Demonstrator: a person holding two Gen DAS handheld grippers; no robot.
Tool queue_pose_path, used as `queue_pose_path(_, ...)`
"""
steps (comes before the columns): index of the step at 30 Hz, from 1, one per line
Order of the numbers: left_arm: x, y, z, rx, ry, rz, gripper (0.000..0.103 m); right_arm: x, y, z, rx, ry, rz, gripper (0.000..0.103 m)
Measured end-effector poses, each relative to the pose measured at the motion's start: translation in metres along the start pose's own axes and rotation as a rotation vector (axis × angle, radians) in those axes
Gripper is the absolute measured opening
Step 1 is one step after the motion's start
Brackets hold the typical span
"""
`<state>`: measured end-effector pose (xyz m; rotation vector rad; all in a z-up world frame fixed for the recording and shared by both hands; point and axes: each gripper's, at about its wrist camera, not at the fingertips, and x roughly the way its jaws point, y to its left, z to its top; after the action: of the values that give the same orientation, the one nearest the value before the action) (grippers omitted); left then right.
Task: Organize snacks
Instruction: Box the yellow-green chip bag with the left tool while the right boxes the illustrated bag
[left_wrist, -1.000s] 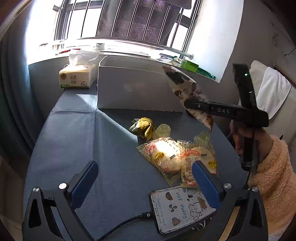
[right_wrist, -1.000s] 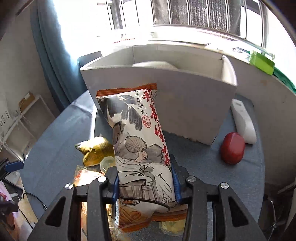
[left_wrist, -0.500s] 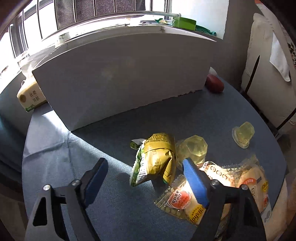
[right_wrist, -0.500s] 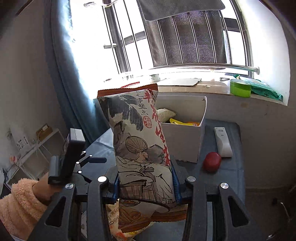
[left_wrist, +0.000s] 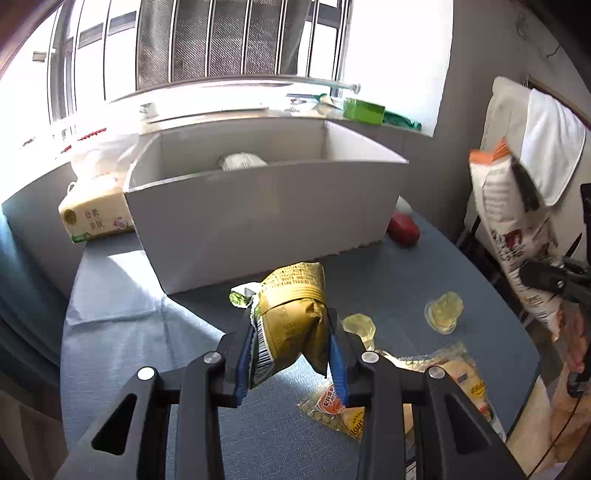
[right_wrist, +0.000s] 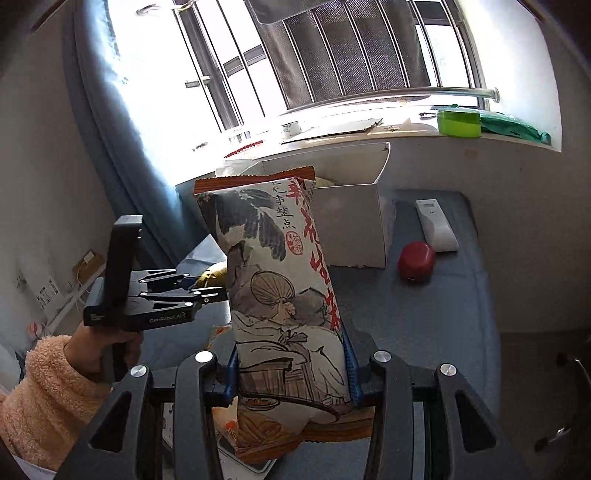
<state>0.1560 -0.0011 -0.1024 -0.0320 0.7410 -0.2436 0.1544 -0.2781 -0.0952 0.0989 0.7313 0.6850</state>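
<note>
My left gripper (left_wrist: 290, 318) is shut on a crumpled yellow-green snack bag (left_wrist: 295, 284), held a little above the blue table in front of the white box (left_wrist: 258, 206). My right gripper (right_wrist: 291, 354) is shut on a tall snack bag (right_wrist: 280, 266) printed with an ink drawing and red characters, held upright. In the left wrist view that bag (left_wrist: 509, 206) hangs at the right. On the table lie two jelly cups (left_wrist: 443, 312) and clear-wrapped bread packets (left_wrist: 447, 373). The box (right_wrist: 351, 225) holds some snacks.
A tissue pack (left_wrist: 96, 214) stands left of the box. A red rounded object (right_wrist: 415, 262) and a white remote (right_wrist: 436, 225) lie to its right. A person's fuzzy sleeve (right_wrist: 48, 380) holds the left gripper. Behind the table runs the windowsill.
My left gripper went from wide open to shut on the yellow-green bag and raised it. My right gripper drew back from the box, still gripping its tall bag.
</note>
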Motion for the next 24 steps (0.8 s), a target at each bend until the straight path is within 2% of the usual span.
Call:
queue_pose_path(5,-0.046,0.023,0.033,-0.099,-0.15,-0.041,0.038,0.013,-0.008,0.023,0.089,-0.009,0.001,0.047)
queue_pose_path(9,-0.048,0.043,0.075,-0.154,-0.195,-0.075,0.038,0.029,-0.012,0.063,0.162,-0.027,0.013,0.047)
queue_pose_path(13,-0.02,0.056,0.118,-0.188,-0.192,-0.079,0.039,0.054,-0.018,0.112,0.249,-0.041,-0.016,0.047)
queue_pose_path(17,0.012,0.063,0.144,-0.194,-0.16,-0.055,0.039,0.085,-0.015,0.155,0.216,-0.055,-0.083,0.047)
queue_pose_path(19,0.031,0.065,0.152,-0.192,-0.131,-0.025,0.04,0.103,-0.015,0.171,0.2,-0.035,-0.116,0.047)
queue_pose_path(21,0.048,0.067,0.155,-0.185,-0.088,0.008,0.052,0.12,-0.019,0.182,0.215,-0.014,-0.116,0.048)
queue_pose_path(22,0.057,0.07,0.155,-0.182,-0.052,0.026,0.08,0.127,-0.022,0.186,0.222,-0.009,-0.113,0.05)
queue_pose_path(23,0.062,0.071,0.154,-0.175,-0.034,0.048,0.102,0.132,-0.025,0.188,0.23,-0.007,-0.111,0.062)
queue_pose_path(24,0.062,0.072,0.151,-0.166,-0.049,0.068,0.103,0.137,-0.028,0.19,0.238,-0.003,-0.1,0.076)
